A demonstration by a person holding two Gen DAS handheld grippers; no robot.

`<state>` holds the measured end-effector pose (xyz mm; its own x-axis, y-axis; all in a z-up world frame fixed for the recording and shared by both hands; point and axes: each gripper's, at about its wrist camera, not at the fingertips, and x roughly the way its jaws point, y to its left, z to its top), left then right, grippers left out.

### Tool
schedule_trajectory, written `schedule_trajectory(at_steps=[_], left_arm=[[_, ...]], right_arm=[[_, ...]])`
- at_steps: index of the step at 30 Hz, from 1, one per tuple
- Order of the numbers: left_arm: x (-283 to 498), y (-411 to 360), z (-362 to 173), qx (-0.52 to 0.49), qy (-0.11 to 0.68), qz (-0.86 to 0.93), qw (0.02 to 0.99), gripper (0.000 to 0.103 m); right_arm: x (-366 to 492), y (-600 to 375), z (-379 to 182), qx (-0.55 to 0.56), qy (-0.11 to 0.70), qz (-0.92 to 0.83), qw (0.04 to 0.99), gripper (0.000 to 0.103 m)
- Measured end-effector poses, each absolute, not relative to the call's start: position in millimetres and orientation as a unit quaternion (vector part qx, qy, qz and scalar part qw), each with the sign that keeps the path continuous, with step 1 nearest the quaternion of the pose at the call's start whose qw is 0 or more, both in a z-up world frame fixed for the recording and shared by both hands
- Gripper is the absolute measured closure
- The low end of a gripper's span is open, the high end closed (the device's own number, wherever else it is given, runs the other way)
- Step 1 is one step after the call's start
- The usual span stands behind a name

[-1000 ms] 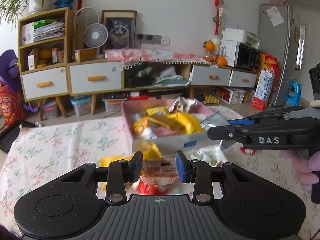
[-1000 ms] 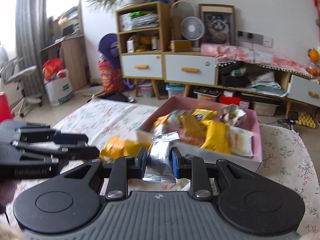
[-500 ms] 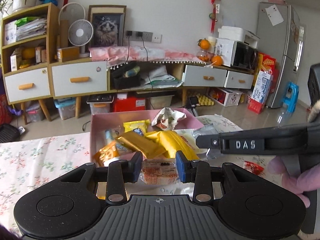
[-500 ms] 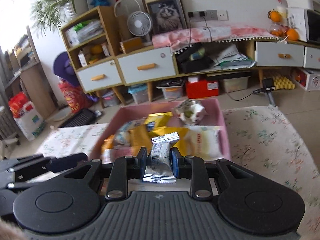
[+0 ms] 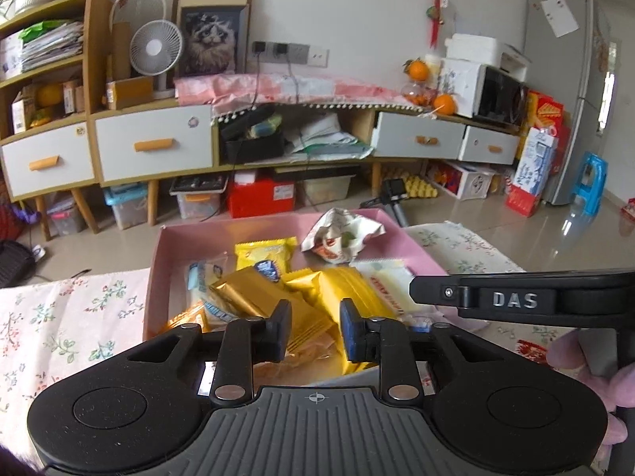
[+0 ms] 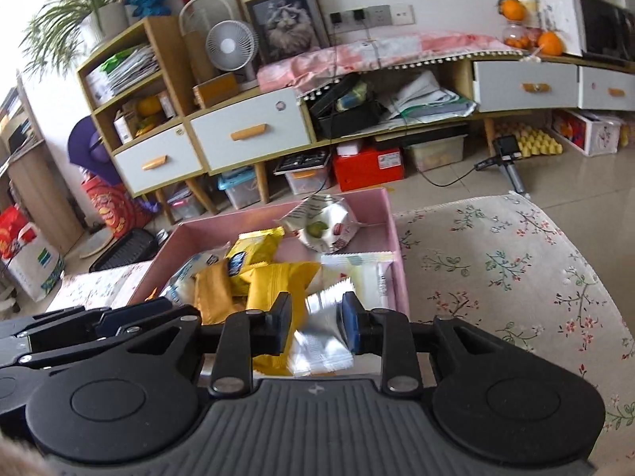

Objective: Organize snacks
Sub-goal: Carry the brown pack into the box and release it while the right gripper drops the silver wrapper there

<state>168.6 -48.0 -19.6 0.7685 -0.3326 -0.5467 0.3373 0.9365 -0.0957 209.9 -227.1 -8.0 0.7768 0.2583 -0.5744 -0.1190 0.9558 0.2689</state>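
A pink box point(image 5: 180, 238) holds several snack packets, yellow, gold and white. My left gripper point(image 5: 313, 331) is open and empty above the box's near edge, over an orange packet point(image 5: 313, 351). My right gripper point(image 6: 315, 327) is open above the box's near right corner point(image 6: 401, 285). A silver packet point(image 6: 323, 333) sits blurred between its fingers, touching the right pad; it looks let go. The right gripper's arm point(image 5: 516, 299) crosses the right of the left wrist view. The left gripper point(image 6: 99, 329) shows at the left of the right wrist view.
The box stands on a floral cloth point(image 6: 496, 269) covering a table. A crumpled white packet point(image 5: 341, 234) lies at the box's far side. Beyond are a tiled floor, a low cabinet point(image 5: 154, 146) with drawers, storage bins and a fridge point(image 5: 567, 91).
Both grippers moved forward over the pink box and opened. The left one dropped its clear orange packet into the box. The right one released the silver packet, which is slipping down.
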Motion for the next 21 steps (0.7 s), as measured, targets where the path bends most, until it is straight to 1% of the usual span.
schedule_trajectory(at_steps=[1, 2, 3, 4, 6, 7, 9, 13, 15, 17, 19, 21], left_arm=[[167, -46, -19, 0.000, 0.292, -0.177, 0.940, 0.074], [167, -44, -18, -0.001, 0.295, -0.176, 0.939, 0.070], [166, -42, -17, -0.002, 0.298, -0.174, 0.938, 0.061], [164, -40, -17, -0.001, 0.302, -0.172, 0.938, 0.050], [162, -36, -14, -0.002, 0.316, -0.165, 0.935, 0.042], [159, -33, -13, -0.002, 0.320, -0.164, 0.933, 0.040], [154, -29, -10, 0.001, 0.333, -0.165, 0.929, 0.036], [143, -24, -5, 0.031, 0.363, -0.169, 0.916, 0.036], [141, -23, -6, 0.049, 0.378, -0.173, 0.908, 0.037], [142, -26, -8, 0.063, 0.400, -0.174, 0.898, 0.040], [146, -30, -11, 0.065, 0.419, -0.173, 0.889, 0.048], [149, -33, -15, 0.056, 0.438, -0.175, 0.880, 0.053]], right_arm=[[210, -228, -8, 0.112, 0.321, 0.101, 0.935, 0.066], [210, -230, -8, 0.115, 0.322, 0.103, 0.934, 0.059], [209, -230, -8, 0.116, 0.322, 0.103, 0.934, 0.055], [209, -231, -7, 0.116, 0.321, 0.102, 0.934, 0.053], [209, -232, -6, 0.115, 0.323, 0.100, 0.934, 0.051], [208, -233, -5, 0.115, 0.325, 0.100, 0.933, 0.049], [207, -233, -4, 0.113, 0.327, 0.100, 0.933, 0.044], [202, -231, 1, 0.105, 0.336, 0.106, 0.930, 0.041], [199, -230, 3, 0.100, 0.341, 0.113, 0.928, 0.038], [195, -227, 6, 0.091, 0.345, 0.120, 0.927, 0.037], [192, -224, 7, 0.082, 0.347, 0.125, 0.926, 0.036], [190, -222, 7, 0.076, 0.348, 0.129, 0.925, 0.036]])
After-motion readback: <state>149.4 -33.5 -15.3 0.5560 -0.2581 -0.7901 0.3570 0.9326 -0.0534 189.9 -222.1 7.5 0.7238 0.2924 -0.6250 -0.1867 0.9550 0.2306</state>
